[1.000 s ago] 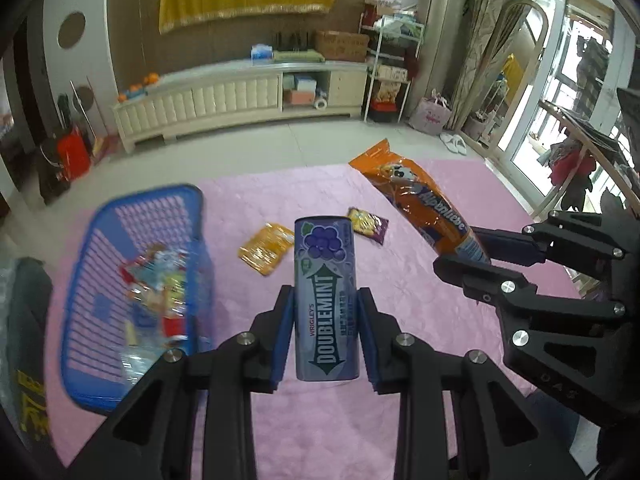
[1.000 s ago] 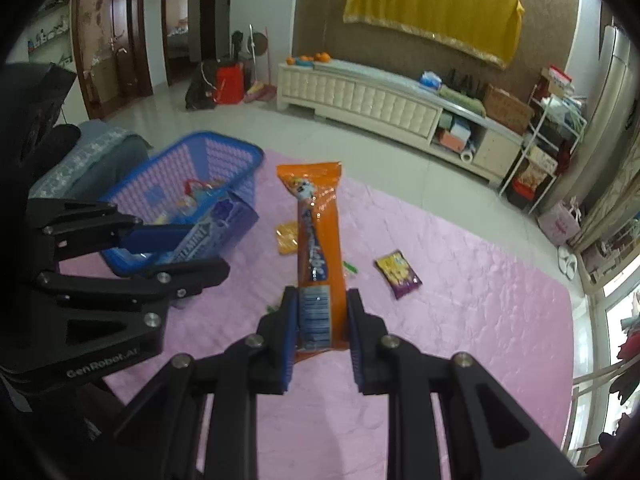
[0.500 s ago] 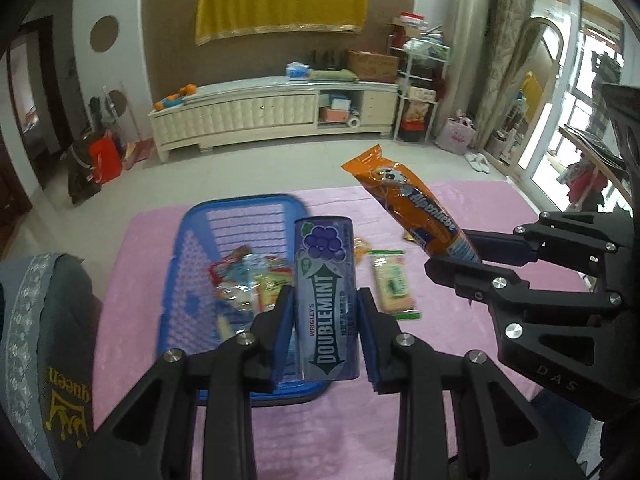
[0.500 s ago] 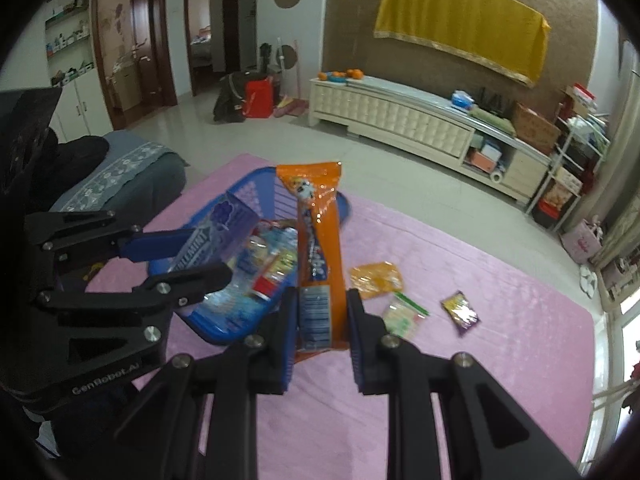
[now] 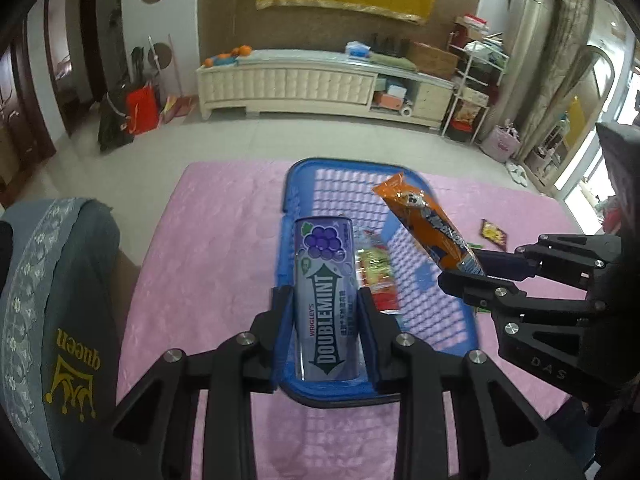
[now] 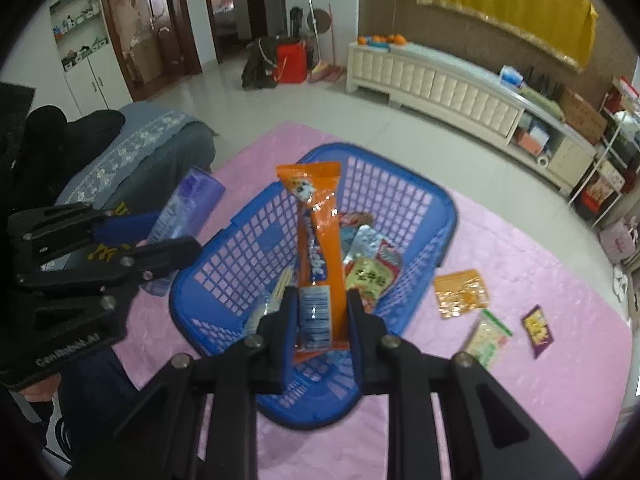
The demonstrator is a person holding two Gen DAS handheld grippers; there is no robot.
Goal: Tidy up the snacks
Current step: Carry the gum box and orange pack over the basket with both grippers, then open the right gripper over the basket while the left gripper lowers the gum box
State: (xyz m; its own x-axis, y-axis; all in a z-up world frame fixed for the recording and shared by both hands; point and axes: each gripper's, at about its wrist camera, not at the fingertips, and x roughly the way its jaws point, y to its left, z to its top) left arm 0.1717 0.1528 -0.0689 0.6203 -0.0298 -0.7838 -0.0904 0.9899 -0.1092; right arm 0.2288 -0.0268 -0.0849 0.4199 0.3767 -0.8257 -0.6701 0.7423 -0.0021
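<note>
A: Where do the two snacks sit at this moment?

B: The left gripper [image 5: 325, 334] is clamped on a tall purple Doublemint gum canister [image 5: 327, 300], held upright above the near rim of the blue plastic lattice basket [image 6: 404, 196]. The right gripper [image 6: 318, 330] is clamped on the barcode end of a long orange foil snack packet [image 6: 318, 236], which reaches out over the middle of the basket.

A: How should the drop be done well?

B: Judging from the task, both items go into the basket. The packet is already well over the opening, so lowering it until its far end is near the wrappers inside and then parting the fingers should lay it flat. The canister looks rigid and likely to roll or tip, so it is better carried further past the rim and lowered close to the pile before release. The two grippers are near each other, so releasing one at a time avoids a knock.

A: And the count?

B: One basket on the pink quilted cover [image 6: 532, 392]. Two items are held. Three lie loose on the cover to the basket's right: an orange square sachet [image 6: 461, 293], a pale green-edged packet [image 6: 486, 338] and a small purple pouch [image 6: 538, 331]. Inside the basket are several wrappers, at least four, though blur and overlap prevent an exact count.
</note>
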